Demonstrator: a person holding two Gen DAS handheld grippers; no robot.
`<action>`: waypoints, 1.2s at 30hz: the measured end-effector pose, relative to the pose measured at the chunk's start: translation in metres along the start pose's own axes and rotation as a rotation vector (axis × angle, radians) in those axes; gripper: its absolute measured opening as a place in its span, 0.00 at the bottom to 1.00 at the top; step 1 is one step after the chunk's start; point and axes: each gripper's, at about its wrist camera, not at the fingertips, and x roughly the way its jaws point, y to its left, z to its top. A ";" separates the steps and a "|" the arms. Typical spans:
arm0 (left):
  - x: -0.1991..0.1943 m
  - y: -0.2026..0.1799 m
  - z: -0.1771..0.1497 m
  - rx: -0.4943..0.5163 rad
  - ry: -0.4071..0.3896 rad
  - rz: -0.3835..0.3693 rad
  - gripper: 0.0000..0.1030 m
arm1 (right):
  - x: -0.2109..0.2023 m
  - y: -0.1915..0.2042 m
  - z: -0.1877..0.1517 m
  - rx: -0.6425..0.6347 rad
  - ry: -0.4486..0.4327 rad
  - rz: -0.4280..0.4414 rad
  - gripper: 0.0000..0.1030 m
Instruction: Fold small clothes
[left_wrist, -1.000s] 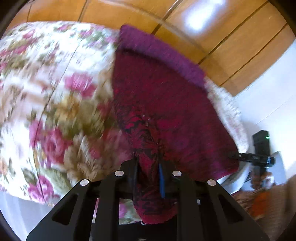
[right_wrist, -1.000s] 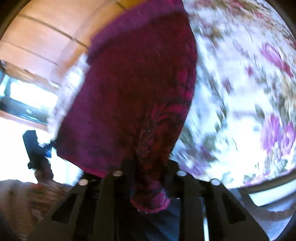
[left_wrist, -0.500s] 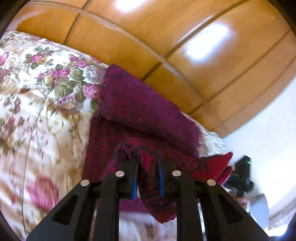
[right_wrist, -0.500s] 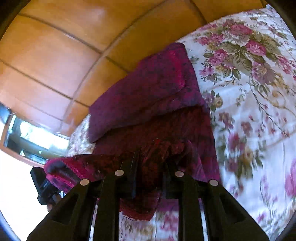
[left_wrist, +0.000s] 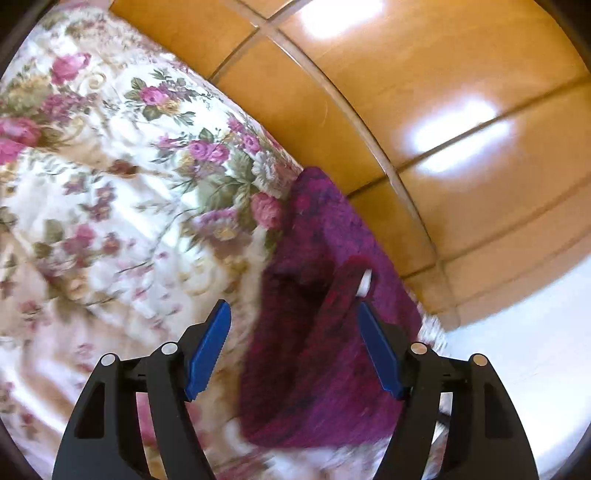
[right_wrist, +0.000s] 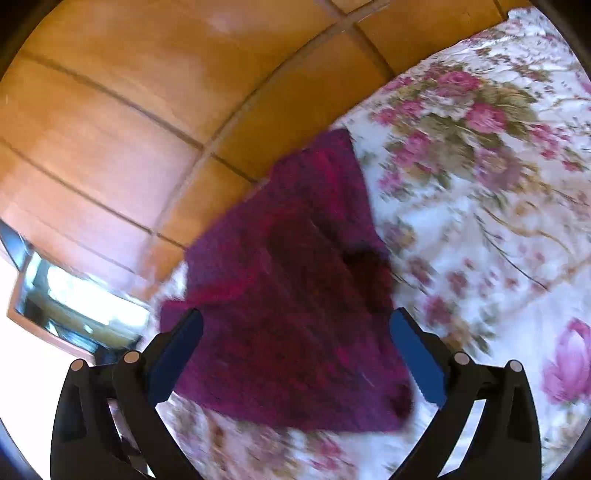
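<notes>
Lying folded on the floral bedspread, the maroon garment seems blurred; only the right view shows a mirror; left gripper and right gripper gape wide.

**Blurred, cut off, can't tell**

Left wrist view: maroon garment motion-blurred, esp. its near edge at 6 o'clock; weave unreadable. Small white bit showing at a fold, approx 1 o'clock of centre: can't tell what it is. Floral bedspread smeared toward 7 o'clock, cut by frame edge at 9.

Right wrist view: garment soft all over, corner at 5 o'clock blurred; dark patch near its centre unclear, fold or shadow. Bedspread streaked. Framed glass w/ reflections at 8 o'clock partly hidden behind the left finger; contents unreadable.
</notes>
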 end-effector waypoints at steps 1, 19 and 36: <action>0.002 0.004 -0.010 0.034 0.035 0.007 0.68 | 0.003 -0.003 -0.008 -0.012 0.014 -0.013 0.98; -0.018 -0.017 -0.100 0.227 0.159 -0.065 0.19 | -0.029 0.013 -0.054 -0.059 0.047 -0.059 0.24; -0.088 -0.028 -0.147 0.292 0.129 0.130 0.51 | -0.052 0.038 -0.076 -0.224 0.074 -0.194 0.72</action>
